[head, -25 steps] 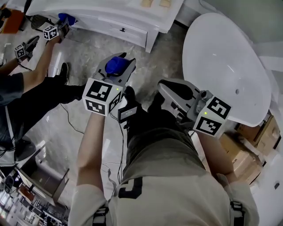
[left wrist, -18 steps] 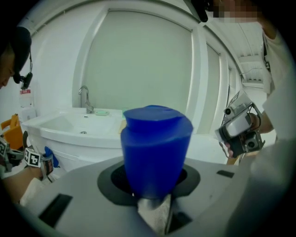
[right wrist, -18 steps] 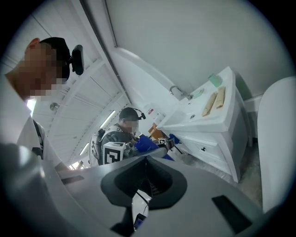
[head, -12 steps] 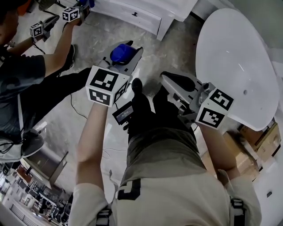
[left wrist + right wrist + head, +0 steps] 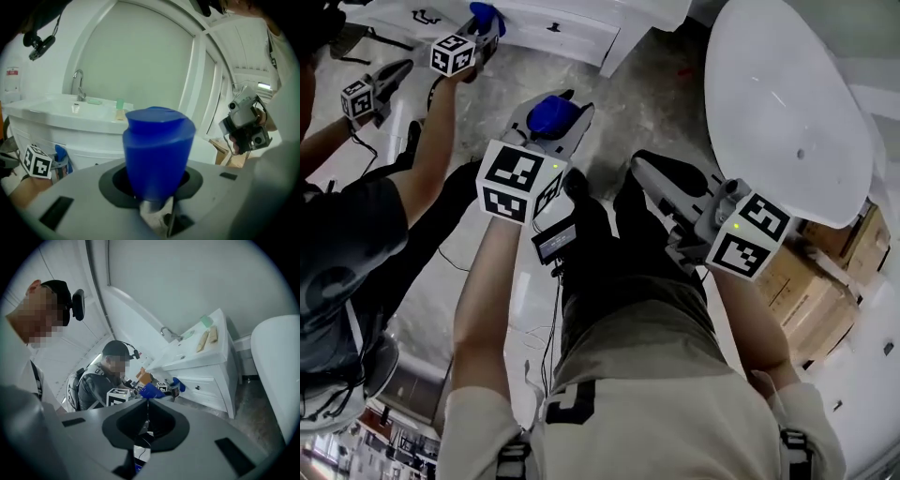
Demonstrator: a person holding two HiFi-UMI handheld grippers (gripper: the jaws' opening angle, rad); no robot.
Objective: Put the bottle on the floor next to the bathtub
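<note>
A blue bottle (image 5: 549,114) sits cap-up between the jaws of my left gripper (image 5: 559,120), which is shut on it in front of my legs. In the left gripper view the bottle (image 5: 158,149) fills the middle, gripped low on its body. My right gripper (image 5: 645,171) hangs beside it, shut, with nothing between its jaws; in its own view the right gripper (image 5: 147,414) shows the jaws meeting. The white bathtub (image 5: 787,103) lies to the right, its rim (image 5: 277,380) at the right gripper view's edge. Grey marbled floor (image 5: 647,103) runs between tub and vanity.
A white vanity (image 5: 572,28) with drawers stands ahead, with a sink and faucet (image 5: 78,84). Another person (image 5: 356,244) crouches at left holding two grippers (image 5: 455,52), one with a blue thing. Cardboard boxes (image 5: 811,291) sit behind the tub. A cable (image 5: 546,328) trails on the floor.
The head view has swung a little, and the other person's arm now reaches further up at the left. My left gripper keeps the bottle; both grippers stay in about the same place.
</note>
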